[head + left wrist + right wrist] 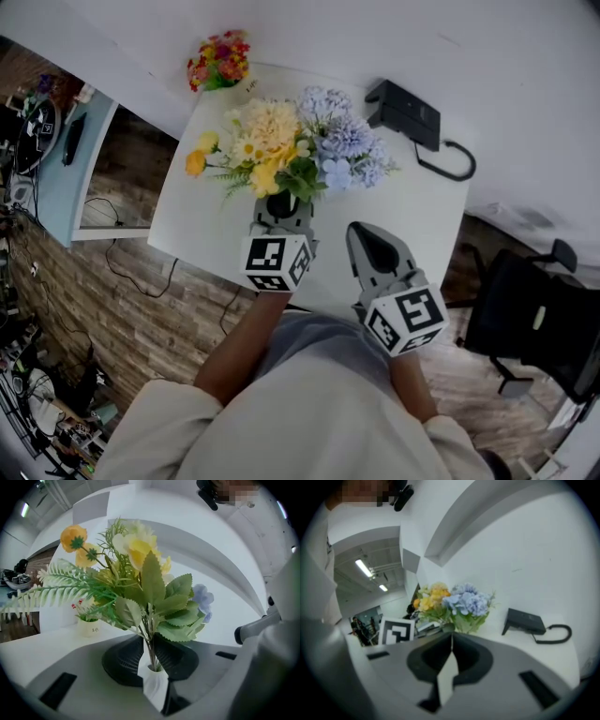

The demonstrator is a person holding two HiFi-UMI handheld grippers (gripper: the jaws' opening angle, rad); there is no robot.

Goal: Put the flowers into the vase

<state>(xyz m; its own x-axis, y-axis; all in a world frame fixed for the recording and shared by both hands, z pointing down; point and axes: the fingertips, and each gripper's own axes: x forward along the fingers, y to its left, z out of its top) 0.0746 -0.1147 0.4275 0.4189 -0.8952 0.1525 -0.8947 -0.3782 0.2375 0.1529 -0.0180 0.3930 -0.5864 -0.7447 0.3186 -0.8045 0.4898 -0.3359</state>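
Note:
A bunch of yellow and cream flowers (258, 141) stands next to a blue hydrangea bunch (345, 145) in the middle of the white table (412, 211). My left gripper (280, 204) is at the foot of the yellow bunch. In the left gripper view the thin green stems (151, 651) run down between its pads, and the left gripper (153, 668) is shut on them. The vase is hidden under the foliage. To the right, my right gripper (362, 232) hovers near the table's front edge. Its pads (449, 667) meet with nothing between them. Both bunches (452, 603) show beyond it.
A small white pot of red and pink flowers (218, 61) stands at the table's far left corner, also seen as the small pot (88, 623). A black device (403, 112) with a looped cable (450, 164) lies at the back right. A black chair (534, 314) is on the floor at right.

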